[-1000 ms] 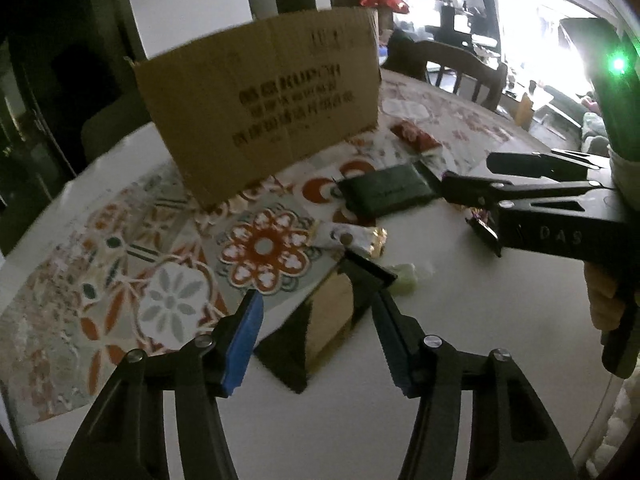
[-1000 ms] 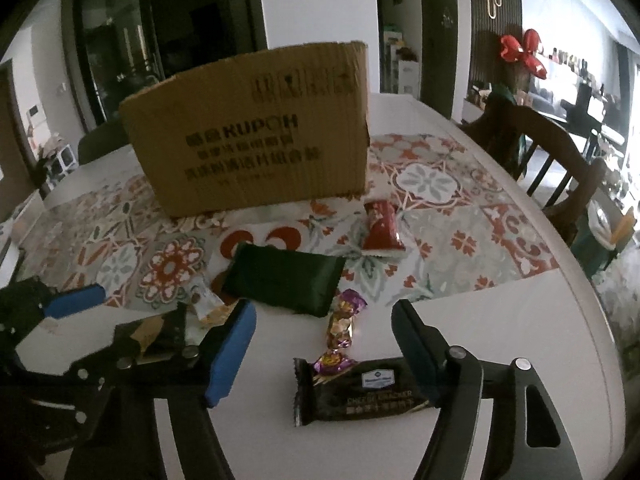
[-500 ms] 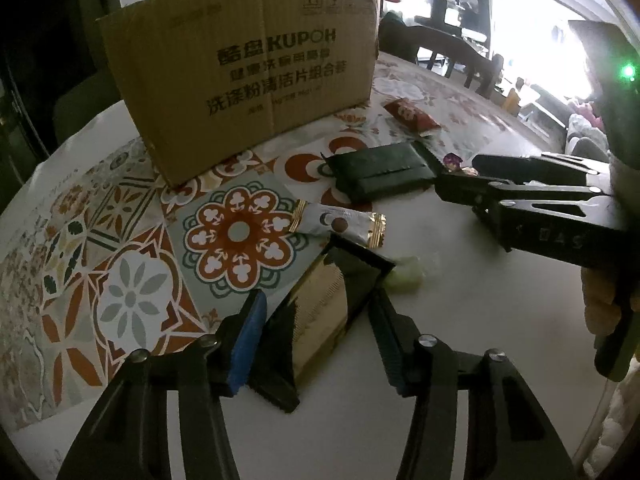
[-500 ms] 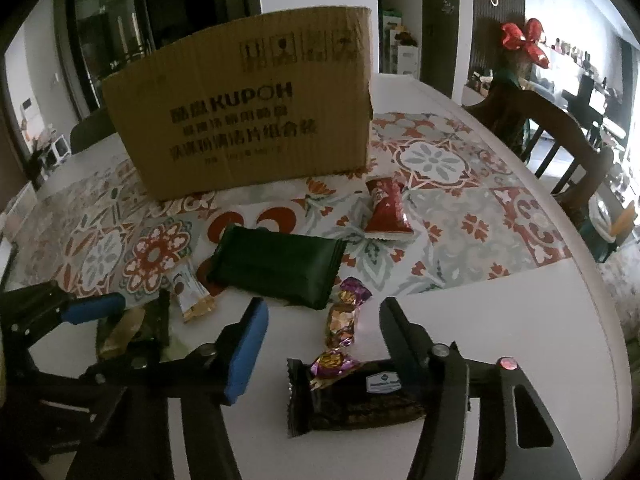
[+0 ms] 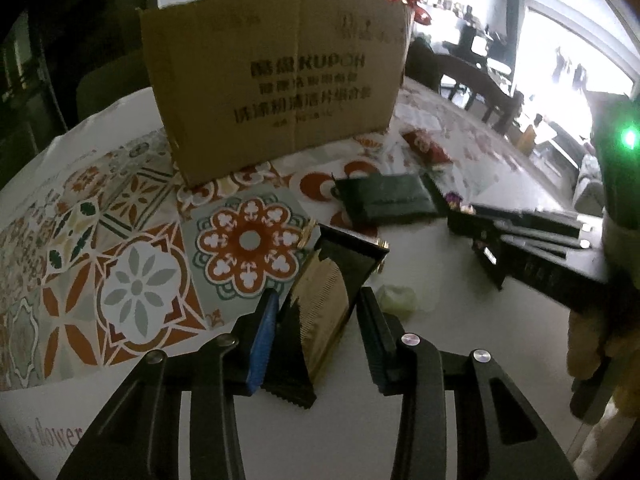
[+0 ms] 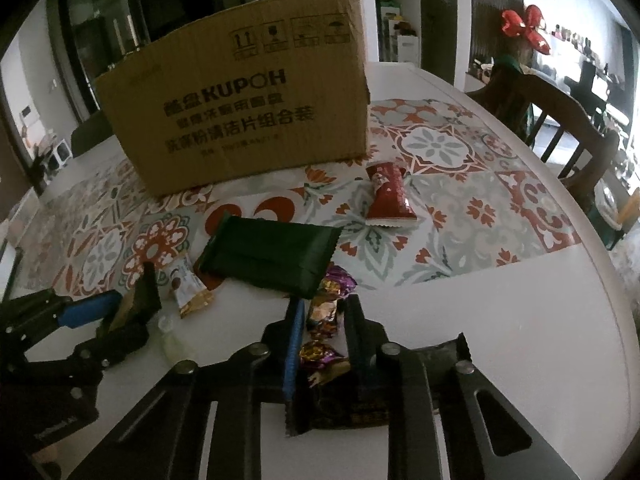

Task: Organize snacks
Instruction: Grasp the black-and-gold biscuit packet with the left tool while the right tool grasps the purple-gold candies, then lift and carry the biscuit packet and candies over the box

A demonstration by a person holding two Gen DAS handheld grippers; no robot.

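Observation:
A cardboard box (image 5: 276, 92) stands at the back of the table; it also shows in the right wrist view (image 6: 244, 108). My left gripper (image 5: 316, 320) is shut on a black and gold snack packet (image 5: 328, 300) and holds it tilted up off the table. My right gripper (image 6: 322, 332) is closed around a purple and gold wrapped candy (image 6: 324, 316), over a dark cracker packet (image 6: 344, 400). A dark green packet (image 6: 272, 256), a red packet (image 6: 386, 192) and a small white and gold bar (image 6: 188, 288) lie on the patterned mat.
The mat (image 5: 132, 264) covers the left and back of the round white table (image 6: 500, 320). A pale green sweet (image 5: 396, 296) lies by my left gripper. A wooden chair (image 6: 560, 128) stands at the table's right edge.
Both grippers have closed: the left on the black and gold packet, which is now lifted and tilted, the right around the wrapped candy after moving forward over the cracker packet.

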